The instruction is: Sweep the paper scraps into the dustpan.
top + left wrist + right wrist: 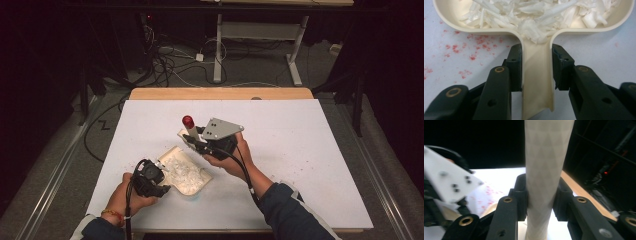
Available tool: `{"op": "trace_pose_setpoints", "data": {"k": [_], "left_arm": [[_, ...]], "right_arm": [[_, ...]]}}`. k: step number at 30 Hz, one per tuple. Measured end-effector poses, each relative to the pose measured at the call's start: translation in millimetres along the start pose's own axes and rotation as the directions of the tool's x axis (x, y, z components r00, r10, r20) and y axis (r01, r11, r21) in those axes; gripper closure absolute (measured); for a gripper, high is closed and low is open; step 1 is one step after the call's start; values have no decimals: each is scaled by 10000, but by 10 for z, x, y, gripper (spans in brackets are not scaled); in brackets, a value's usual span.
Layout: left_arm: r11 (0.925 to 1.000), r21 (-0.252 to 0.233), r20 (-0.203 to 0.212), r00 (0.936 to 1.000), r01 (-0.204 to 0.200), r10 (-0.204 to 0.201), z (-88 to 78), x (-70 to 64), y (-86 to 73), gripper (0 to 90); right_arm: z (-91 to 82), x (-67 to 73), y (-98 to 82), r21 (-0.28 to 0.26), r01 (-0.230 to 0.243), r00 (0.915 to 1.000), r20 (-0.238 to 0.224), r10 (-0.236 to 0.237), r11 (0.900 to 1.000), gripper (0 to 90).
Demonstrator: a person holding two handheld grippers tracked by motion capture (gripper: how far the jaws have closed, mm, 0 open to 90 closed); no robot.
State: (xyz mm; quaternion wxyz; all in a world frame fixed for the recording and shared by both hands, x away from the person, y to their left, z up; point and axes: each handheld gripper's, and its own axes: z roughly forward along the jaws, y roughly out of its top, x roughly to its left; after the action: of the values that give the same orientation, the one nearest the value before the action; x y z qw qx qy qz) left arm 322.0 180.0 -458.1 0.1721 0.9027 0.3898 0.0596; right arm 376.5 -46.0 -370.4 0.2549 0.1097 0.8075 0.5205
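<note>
our left gripper (pixel 536 72) is clamped on the handle of the cream dustpan (pixel 537 82), pads pressed on both of its sides, with the pan lying flat on the white table cover (pixel 310 150) at about 7 o'clock from the table's middle. our right gripper (pixel 540 195) is closed on the pale shaft of a small brush (pixel 547 157) with a red cap (pixel 188 120), held nearly upright just beyond the pan's far edge, at about 1 o'clock from it. the pan already holds a heap of white paper shreds (pixel 534 15). to do this well, we'd keep the pan's lip pressed to the cover and the handle steady, and draw the brush low toward the pan's mouth so nothing skips over the rim. faint red specks (pixel 456 47) dot the cover at 9 o'clock from the handle. the right gripper's cable (pixel 245 172) trails toward us and may drag. beyond the table, floor cables (pixel 170 65) and a desk frame (pixel 260 35) lie well clear
</note>
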Motion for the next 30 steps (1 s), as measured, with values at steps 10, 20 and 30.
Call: {"op": "trace_pose_setpoints", "data": {"k": [10,20,30], "left_arm": [[9999,23,-22,9999,-99,99,2,10,6,628],[10000,-81,38,10000,-19,19,-32,41,-31,628],[9999,-20,-25,9999,-153,153,-75,63,-94,628]], "right_arm": [[422,-49,-183,1024,555,9961,624,-621,9932,701],[396,160,-89,640,725,9854,-1585,-616,9953,702],[58,185,38,-169,463,9782,-2020,-488,9988,701]]}}
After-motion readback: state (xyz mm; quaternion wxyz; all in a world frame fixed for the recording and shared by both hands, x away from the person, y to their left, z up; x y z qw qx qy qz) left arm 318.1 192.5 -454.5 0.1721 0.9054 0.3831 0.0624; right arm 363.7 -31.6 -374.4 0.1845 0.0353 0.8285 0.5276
